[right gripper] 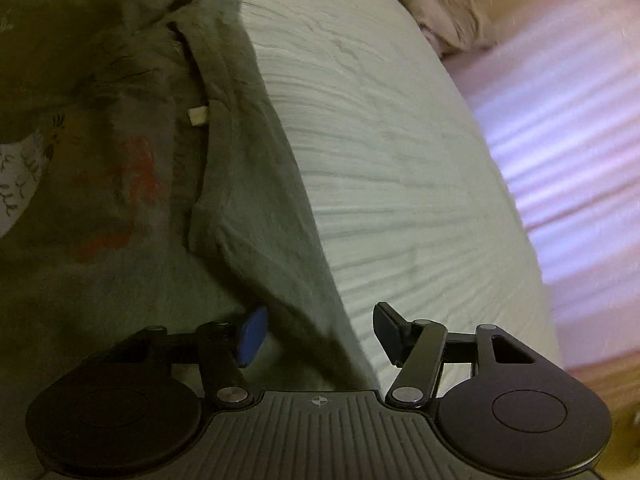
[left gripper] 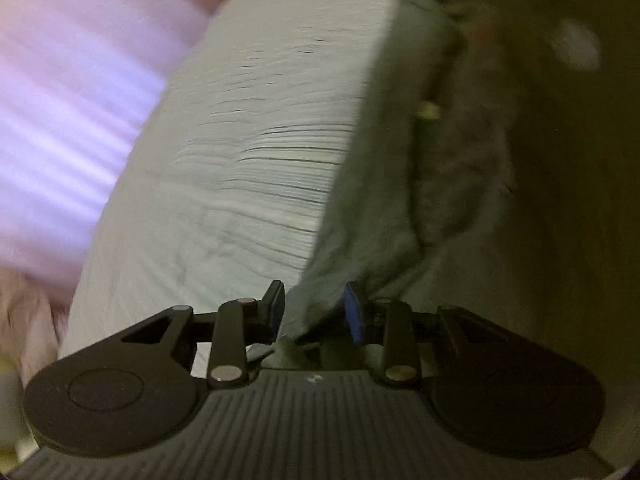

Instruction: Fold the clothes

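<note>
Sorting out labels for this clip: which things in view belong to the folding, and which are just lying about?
Belongs to the folding:
- grey printed cotton T-shirt
- left gripper
- right gripper

Lying about:
- crumpled pale pink cloth
- pale green wrinkled bedsheet

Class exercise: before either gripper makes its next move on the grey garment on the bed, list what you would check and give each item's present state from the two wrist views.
1. Left gripper free of cloth: not ok; a bunch of the grey garment sits between its parted jaws.
2. Left pads pressing that cloth: cannot tell.
3. Right gripper open: ok; jaws wide, garment edge running between them, untouched.
4. Garment lying flat: not ok; ridged and rumpled.
5. White bedsheet bare beside the garment: ok.
6. Views sharp: not ok; blurred.
</note>
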`<state>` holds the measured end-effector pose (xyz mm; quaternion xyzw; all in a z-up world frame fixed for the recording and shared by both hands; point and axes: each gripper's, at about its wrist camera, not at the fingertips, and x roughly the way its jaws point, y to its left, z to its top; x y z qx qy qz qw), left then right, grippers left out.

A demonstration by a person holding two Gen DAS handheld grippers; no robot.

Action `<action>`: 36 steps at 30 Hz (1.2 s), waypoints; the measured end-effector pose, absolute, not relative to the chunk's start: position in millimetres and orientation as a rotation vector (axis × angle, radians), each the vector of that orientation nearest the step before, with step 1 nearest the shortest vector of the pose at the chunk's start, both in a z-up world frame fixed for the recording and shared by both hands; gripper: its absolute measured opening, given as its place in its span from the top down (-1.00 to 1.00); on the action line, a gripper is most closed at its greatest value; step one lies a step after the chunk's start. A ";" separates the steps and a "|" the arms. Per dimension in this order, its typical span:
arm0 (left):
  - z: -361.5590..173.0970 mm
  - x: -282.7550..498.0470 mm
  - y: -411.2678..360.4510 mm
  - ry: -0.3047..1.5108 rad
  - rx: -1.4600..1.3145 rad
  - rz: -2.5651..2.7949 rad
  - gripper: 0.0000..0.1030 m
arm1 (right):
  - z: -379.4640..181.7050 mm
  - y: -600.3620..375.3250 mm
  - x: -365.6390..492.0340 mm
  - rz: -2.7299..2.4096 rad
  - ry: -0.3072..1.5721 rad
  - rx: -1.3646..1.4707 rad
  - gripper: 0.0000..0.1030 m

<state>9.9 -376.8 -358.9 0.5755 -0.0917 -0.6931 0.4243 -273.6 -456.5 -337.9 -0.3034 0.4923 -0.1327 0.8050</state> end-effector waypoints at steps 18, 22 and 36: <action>-322.7 107.7 -508.6 0.578 0.801 -1.661 0.95 | -310.8 -615.2 -263.5 -0.537 0.844 0.297 0.93; -360.8 121.0 -546.7 0.828 0.767 -1.563 0.91 | -338.8 -660.2 -256.4 -0.591 0.890 0.562 0.92; -377.4 132.8 -553.4 0.952 0.633 -1.603 1.00 | -363.5 -665.1 -237.8 -0.485 0.841 0.579 1.00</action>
